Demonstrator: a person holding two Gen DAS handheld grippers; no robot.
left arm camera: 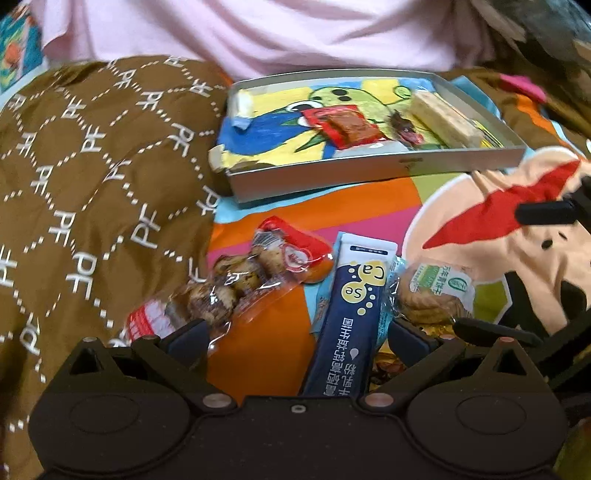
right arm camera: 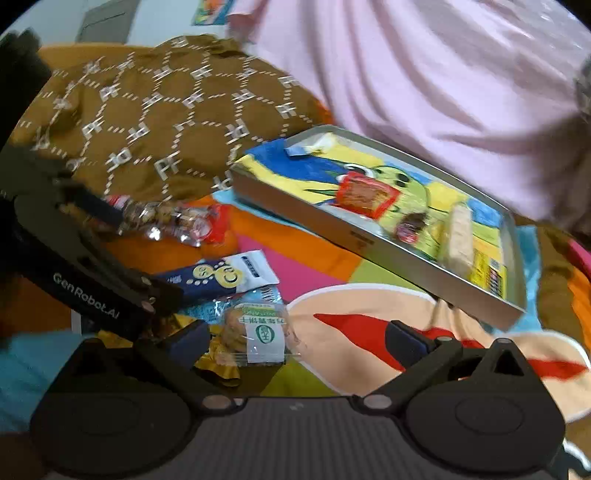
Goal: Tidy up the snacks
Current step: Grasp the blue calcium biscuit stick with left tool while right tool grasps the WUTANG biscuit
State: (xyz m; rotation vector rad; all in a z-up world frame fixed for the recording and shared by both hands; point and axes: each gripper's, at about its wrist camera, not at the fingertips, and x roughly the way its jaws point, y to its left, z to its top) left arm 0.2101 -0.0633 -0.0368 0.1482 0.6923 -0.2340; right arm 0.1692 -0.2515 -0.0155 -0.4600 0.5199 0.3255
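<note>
A shallow grey box (left arm camera: 369,170) (right arm camera: 332,229) lies on a colourful blanket and holds a red snack packet (left arm camera: 343,123) (right arm camera: 364,194), a small dark candy (left arm camera: 404,129) (right arm camera: 410,225) and a pale wafer bar (left arm camera: 445,116) (right arm camera: 460,236). In front lie a clear bag of cookies with red ends (left arm camera: 236,280) (right arm camera: 173,219), a dark blue "Ca Se" stick pack (left arm camera: 351,314) (right arm camera: 221,278) and a clear-wrapped biscuit with a green label (left arm camera: 432,295) (right arm camera: 258,332). My left gripper (left arm camera: 297,338) is open, its jaws either side of the blue pack. My right gripper (right arm camera: 295,343) is open, the biscuit by its left finger.
A brown quilted cover with white letters (left arm camera: 92,166) (right arm camera: 155,122) is heaped at the left. A pink cloth (left arm camera: 258,33) (right arm camera: 443,92) lies behind the box. A gold wrapper (right arm camera: 218,365) lies under the biscuit. The left gripper's body (right arm camera: 85,291) shows in the right wrist view.
</note>
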